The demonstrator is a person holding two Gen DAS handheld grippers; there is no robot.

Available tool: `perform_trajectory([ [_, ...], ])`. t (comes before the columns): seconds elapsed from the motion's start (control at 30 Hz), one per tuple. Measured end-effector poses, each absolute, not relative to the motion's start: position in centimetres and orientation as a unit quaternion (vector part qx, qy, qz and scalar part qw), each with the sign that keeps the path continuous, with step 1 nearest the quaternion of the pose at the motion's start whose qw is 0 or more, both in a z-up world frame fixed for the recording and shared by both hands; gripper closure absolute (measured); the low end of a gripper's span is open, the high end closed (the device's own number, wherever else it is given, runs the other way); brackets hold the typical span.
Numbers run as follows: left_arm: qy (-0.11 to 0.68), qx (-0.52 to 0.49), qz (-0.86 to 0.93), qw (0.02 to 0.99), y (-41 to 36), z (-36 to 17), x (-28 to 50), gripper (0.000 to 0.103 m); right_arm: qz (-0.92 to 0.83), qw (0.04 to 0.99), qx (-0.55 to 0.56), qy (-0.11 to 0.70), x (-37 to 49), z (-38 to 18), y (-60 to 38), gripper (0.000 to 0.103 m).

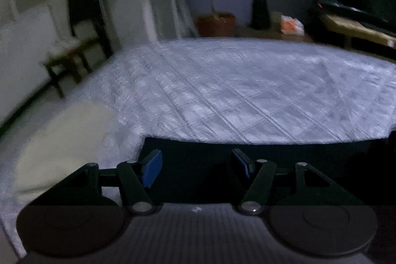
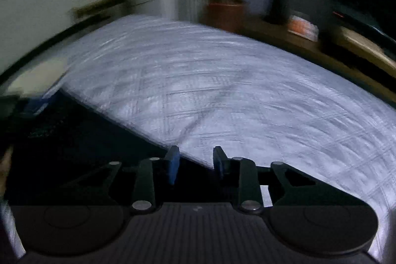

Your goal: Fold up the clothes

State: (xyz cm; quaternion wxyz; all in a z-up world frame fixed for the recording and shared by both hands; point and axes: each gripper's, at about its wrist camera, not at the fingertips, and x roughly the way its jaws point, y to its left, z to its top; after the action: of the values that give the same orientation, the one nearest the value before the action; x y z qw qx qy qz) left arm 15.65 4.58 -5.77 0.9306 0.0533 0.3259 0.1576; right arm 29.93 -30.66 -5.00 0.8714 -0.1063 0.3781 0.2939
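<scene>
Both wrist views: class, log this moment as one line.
left hand-held gripper open over dark garment | right hand-held gripper open at garment edge | quilt beneath | right view blurred

Readable text: I find none in either wrist view.
Orange package [image 1: 291, 25]: markings too blurred to read.

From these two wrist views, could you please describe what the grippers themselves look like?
Both match: the left gripper and right gripper have black linkage arms with silver pivot pins, blue pads on the fingertips, a grey ribbed body between two dark round discs. No cables or sleeves show.
</scene>
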Motion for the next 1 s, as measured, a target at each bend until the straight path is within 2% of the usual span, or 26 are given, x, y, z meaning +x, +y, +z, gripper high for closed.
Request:
perform_trajectory([
  [0.1,0.288,0.075,0.152,0.943,3.9,-4.9,14.5,0.042,0.336,0.856,-0.117,0.374,30.1,-5.3,-28.3,0.057],
  [0.23,0.287,0.067,0.181,0.938,5.2,-4.7,14.5,0.04,0.388,0.834,-0.119,0.374,31.4,-5.2,-24.5,0.047],
  [0.33,0.295,0.028,0.237,0.925,8.0,-4.5,14.7,0.041,0.422,0.815,-0.155,0.365,31.7,-5.4,-21.2,0.031],
  [0.6,0.301,-0.072,0.356,0.882,14.5,-4.2,14.0,0.041,0.45,0.78,-0.186,0.394,33.9,-7.4,-13.9,0.031],
  [0.63,0.297,-0.076,0.365,0.879,14.9,-4.1,13.8,0.041,0.451,0.774,-0.192,0.401,34.0,-7.7,-13.3,0.032],
  [0.67,0.293,-0.08,0.375,0.876,15.3,-4.0,13.6,0.041,0.453,0.768,-0.197,0.407,34.1,-7.9,-12.7,0.039],
  [0.7,0.289,-0.084,0.384,0.873,15.7,-3.9,13.5,0.041,0.455,0.767,-0.2,0.406,34.0,-8.0,-12.3,0.041],
  [0.73,0.283,-0.086,0.396,0.869,16.1,-3.7,13.1,0.041,0.452,0.769,-0.202,0.404,34.0,-8.0,-12.1,0.057],
  [0.77,0.274,-0.09,0.413,0.864,16.5,-3.5,12.7,0.041,0.448,0.772,-0.203,0.403,34.1,-7.9,-11.9,0.083],
  [0.8,0.265,-0.094,0.43,0.858,16.9,-3.3,12.3,0.041,0.445,0.774,-0.203,0.403,34.3,-7.8,-11.9,0.088],
  [1.0,0.24,-0.12,0.482,0.834,18.5,-2.6,11.0,0.041,0.39,0.81,-0.242,0.365,35.2,-7.5,-11.0,0.09],
])
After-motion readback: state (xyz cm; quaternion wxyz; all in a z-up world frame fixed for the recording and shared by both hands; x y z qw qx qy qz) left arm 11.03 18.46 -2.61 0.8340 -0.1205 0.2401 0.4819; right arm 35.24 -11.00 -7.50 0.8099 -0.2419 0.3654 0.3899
